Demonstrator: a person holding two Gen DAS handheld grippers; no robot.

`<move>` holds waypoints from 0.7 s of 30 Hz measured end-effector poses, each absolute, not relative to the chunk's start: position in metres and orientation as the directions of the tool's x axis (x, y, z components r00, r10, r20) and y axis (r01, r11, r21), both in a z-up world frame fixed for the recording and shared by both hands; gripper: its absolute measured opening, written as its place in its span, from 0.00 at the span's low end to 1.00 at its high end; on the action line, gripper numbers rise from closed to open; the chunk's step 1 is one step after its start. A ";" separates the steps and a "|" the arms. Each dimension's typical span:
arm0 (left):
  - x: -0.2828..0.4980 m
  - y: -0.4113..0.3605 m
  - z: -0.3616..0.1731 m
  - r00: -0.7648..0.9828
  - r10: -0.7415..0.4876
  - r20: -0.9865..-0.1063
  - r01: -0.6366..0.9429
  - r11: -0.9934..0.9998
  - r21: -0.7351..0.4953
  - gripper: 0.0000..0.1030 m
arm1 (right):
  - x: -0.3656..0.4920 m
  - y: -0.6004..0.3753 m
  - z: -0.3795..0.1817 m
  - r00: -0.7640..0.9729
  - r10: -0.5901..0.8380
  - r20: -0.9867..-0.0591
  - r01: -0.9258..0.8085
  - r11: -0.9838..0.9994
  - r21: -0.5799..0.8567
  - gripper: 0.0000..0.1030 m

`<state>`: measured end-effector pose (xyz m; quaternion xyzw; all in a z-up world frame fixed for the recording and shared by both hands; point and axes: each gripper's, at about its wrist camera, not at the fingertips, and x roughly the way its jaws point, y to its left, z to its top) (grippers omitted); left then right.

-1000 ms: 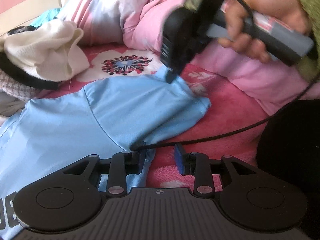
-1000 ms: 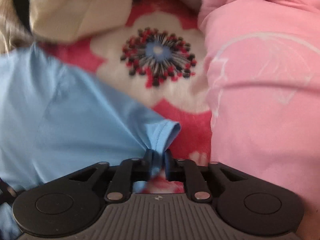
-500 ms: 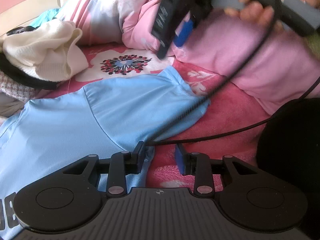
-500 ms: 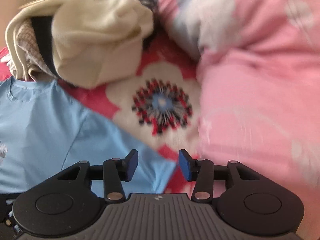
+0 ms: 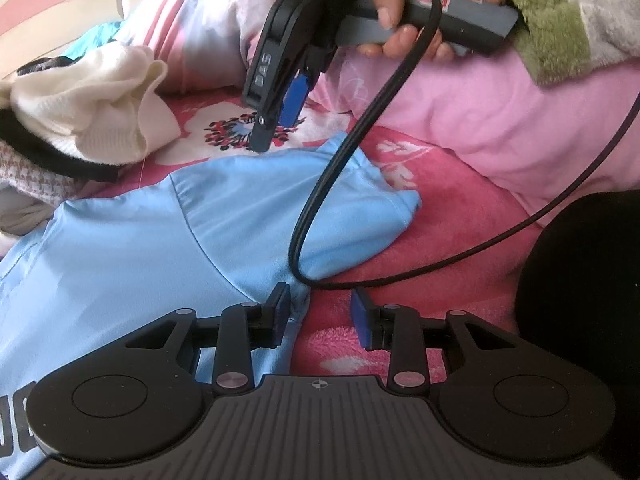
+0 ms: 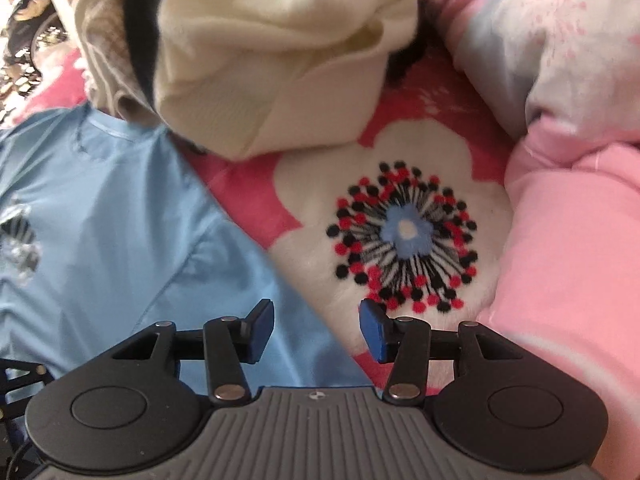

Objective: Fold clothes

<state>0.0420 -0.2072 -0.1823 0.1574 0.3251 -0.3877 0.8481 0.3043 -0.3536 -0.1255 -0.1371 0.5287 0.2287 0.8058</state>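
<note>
A light blue T-shirt point(image 5: 200, 232) point(image 6: 100, 220) lies spread on a red flowered blanket point(image 5: 460, 220), its sleeve point(image 5: 360, 208) free and pointing right. My left gripper point(image 5: 320, 314) is low at the shirt's side edge. It is open: the cloth touches only the left finger and blanket shows in the gap. My right gripper point(image 5: 276, 124) point(image 6: 316, 330), held by a hand point(image 5: 420, 0), hovers above the top of the sleeve. It points steeply down and is open with nothing between its blue pads.
A heap of cream and dark clothes point(image 5: 100, 96) point(image 6: 280, 60) lies past the shirt's collar. A pink duvet point(image 5: 480, 120) point(image 6: 580, 240) bulges at the back and right. A black cable point(image 5: 332, 168) hangs over the sleeve. A black shape point(image 5: 580, 280) fills the lower right.
My right gripper let go of the sleeve's tip, opened, rose and swung towards the shoulder. The sleeve now lies loose on the blanket. My left gripper stayed put.
</note>
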 end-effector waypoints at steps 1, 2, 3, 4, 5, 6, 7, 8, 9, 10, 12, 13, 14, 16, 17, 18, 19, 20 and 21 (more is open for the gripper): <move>0.043 -0.207 -0.182 0.485 -0.557 -0.674 0.758 0.652 0.008 0.32 | 0.303 -0.353 -0.124 0.332 0.234 -0.914 -0.528 0.849 0.025 0.48; 0.044 -0.207 -0.182 0.483 -0.558 -0.675 0.757 0.654 0.001 0.32 | 0.302 -0.351 -0.128 0.319 0.225 -0.921 -0.543 0.840 0.017 0.48; 0.044 -0.206 -0.182 0.480 -0.560 -0.676 0.756 0.654 -0.006 0.32 | 0.302 -0.348 -0.132 0.306 0.216 -0.927 -0.557 0.830 0.010 0.48; 0.045 -0.206 -0.182 0.477 -0.561 -0.676 0.756 0.654 -0.009 0.32 | 0.302 -0.345 -0.138 0.290 0.201 -0.936 -0.572 0.820 -0.002 0.47; 0.045 -0.206 -0.182 0.477 -0.562 -0.676 0.757 0.653 -0.009 0.32 | 0.302 -0.342 -0.145 0.275 0.185 -0.944 -0.587 0.810 -0.012 0.46; 0.045 -0.206 -0.183 0.476 -0.562 -0.676 0.758 0.653 -0.009 0.32 | 0.303 -0.342 -0.149 0.259 0.174 -0.950 -0.591 0.806 -0.013 0.45; 0.044 -0.207 -0.183 0.477 -0.562 -0.676 0.758 0.652 -0.007 0.32 | 0.304 -0.341 -0.154 0.243 0.164 -0.956 -0.596 0.803 -0.014 0.42; 0.044 -0.207 -0.183 0.478 -0.561 -0.676 0.758 0.652 -0.004 0.32 | 0.305 -0.342 -0.158 0.234 0.164 -0.958 -0.593 0.805 -0.007 0.41; 0.044 -0.207 -0.183 0.479 -0.560 -0.676 0.759 0.652 -0.002 0.32 | 0.306 -0.342 -0.161 0.226 0.165 -0.960 -0.589 0.808 0.000 0.40; 0.044 -0.207 -0.183 0.480 -0.559 -0.676 0.759 0.651 -0.001 0.33 | 0.307 -0.342 -0.163 0.225 0.166 -0.960 -0.588 0.809 0.002 0.38; 0.044 -0.208 -0.183 0.479 -0.560 -0.676 0.759 0.651 -0.002 0.33 | 0.305 -0.340 -0.160 0.240 0.163 -0.957 -0.589 0.808 -0.010 0.25; 0.044 -0.208 -0.183 0.479 -0.560 -0.676 0.759 0.651 -0.001 0.33 | 0.303 -0.339 -0.159 0.254 0.158 -0.954 -0.590 0.807 -0.024 0.09; 0.044 -0.208 -0.183 0.479 -0.560 -0.676 0.759 0.651 0.000 0.33 | 0.302 -0.337 -0.156 0.267 0.155 -0.951 -0.593 0.804 -0.035 0.03; 0.044 -0.208 -0.184 0.481 -0.560 -0.675 0.760 0.650 0.002 0.33 | 0.296 -0.335 -0.150 0.314 0.141 -0.939 -0.595 0.800 -0.079 0.03; 0.044 -0.208 -0.184 0.481 -0.560 -0.675 0.760 0.649 0.004 0.33 | 0.294 -0.333 -0.150 0.335 0.128 -0.933 -0.598 0.795 -0.106 0.03; 0.044 -0.208 -0.184 0.481 -0.560 -0.674 0.761 0.649 0.004 0.33 | 0.291 -0.332 -0.150 0.356 0.115 -0.927 -0.600 0.789 -0.133 0.03; 0.044 -0.208 -0.184 0.481 -0.560 -0.674 0.761 0.649 0.004 0.33 | 0.289 -0.330 -0.150 0.378 0.102 -0.920 -0.601 0.783 -0.160 0.03; 0.044 -0.208 -0.184 0.481 -0.560 -0.674 0.761 0.648 0.004 0.33 | 0.286 -0.327 -0.154 0.411 0.063 -0.910 -0.593 0.776 -0.214 0.03; 0.044 -0.208 -0.184 0.481 -0.561 -0.674 0.762 0.648 0.004 0.33 | 0.284 -0.325 -0.157 0.458 0.004 -0.889 -0.581 0.759 -0.295 0.03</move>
